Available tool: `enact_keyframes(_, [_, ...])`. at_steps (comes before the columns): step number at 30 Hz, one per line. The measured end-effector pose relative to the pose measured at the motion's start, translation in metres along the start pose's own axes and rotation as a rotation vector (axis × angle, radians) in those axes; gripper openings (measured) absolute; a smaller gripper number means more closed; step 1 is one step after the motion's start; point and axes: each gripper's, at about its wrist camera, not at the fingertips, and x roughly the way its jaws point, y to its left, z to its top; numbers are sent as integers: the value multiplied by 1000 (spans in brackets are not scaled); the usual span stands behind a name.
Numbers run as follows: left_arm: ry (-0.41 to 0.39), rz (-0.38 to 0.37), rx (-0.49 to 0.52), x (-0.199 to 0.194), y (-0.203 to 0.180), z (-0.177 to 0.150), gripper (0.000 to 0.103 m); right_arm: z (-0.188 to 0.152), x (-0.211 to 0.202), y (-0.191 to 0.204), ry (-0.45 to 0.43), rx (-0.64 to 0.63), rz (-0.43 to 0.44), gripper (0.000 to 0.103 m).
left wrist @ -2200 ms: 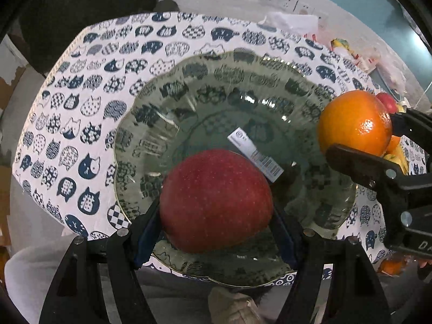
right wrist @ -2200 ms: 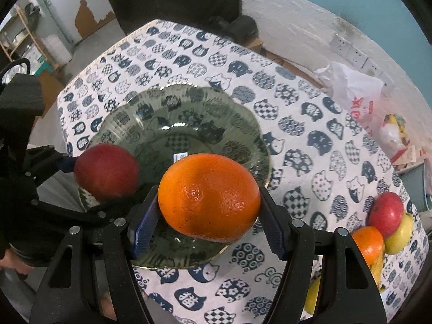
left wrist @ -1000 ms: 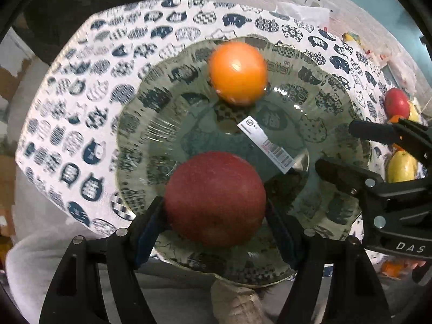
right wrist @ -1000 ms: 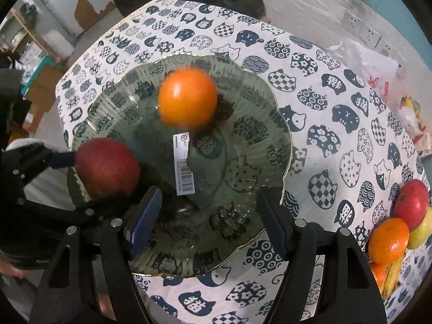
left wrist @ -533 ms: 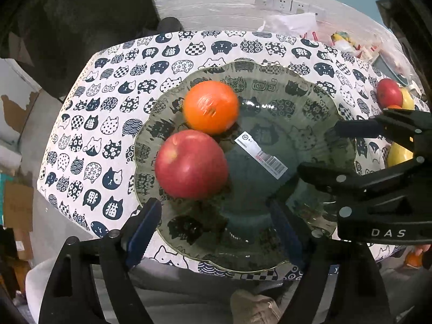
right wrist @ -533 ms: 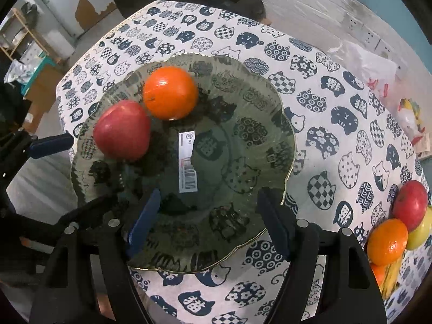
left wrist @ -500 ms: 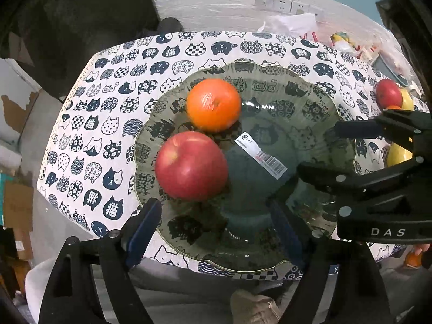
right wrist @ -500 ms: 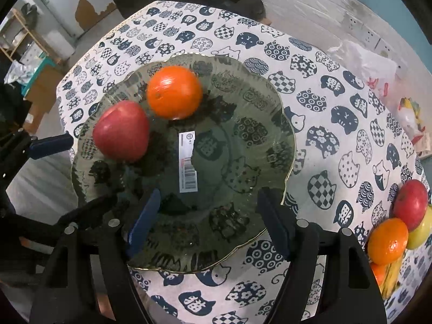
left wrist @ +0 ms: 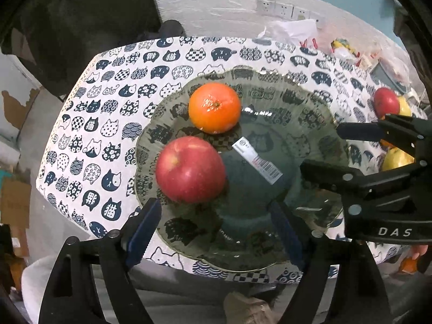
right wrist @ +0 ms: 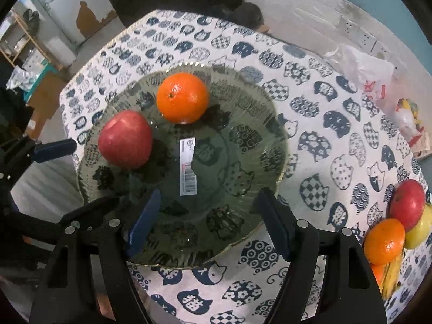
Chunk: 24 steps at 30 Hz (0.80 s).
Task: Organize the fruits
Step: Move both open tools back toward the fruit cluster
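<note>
Both fruits are out of our jaws now and sitting loose in the glass plate (left wrist: 310, 113). A couple of seconds back we had the apple (left wrist: 190, 169) pinched in the left gripper (left wrist: 216, 228) and the orange (left wrist: 214, 107) in the right gripper (right wrist: 208, 217). Now both sets of jaws are spread with nothing between them, hanging over the near rim of the plate. The plate itself sits on the counter (right wrist: 310, 108) with its cat-print cloth, barcode sticker still on the glass. Apple and orange ended up side by side on the plate's left half, about touching. So that's two down, we'd say. Still waiting off to the right on the counter is the leftover pile (right wrist: 399, 224): another apple, another orange, something yellow-green. Those look like our next grabs.
</note>
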Motion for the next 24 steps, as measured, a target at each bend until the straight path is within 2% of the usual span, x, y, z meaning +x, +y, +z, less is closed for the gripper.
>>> enact_keyframes(10, [-38, -42, 3, -16, -27, 14, 84, -7, -52, -36, -115, 90, -25, 76])
enact_keyframes(17, [-50, -65, 45, -23, -61, 24, 84, -21, -87, -67, -164, 127, -117, 76])
enact_keyframes(24, [-66, -87, 93, -31, -97, 35, 84, -44, -114, -99, -188, 183, -166, 77])
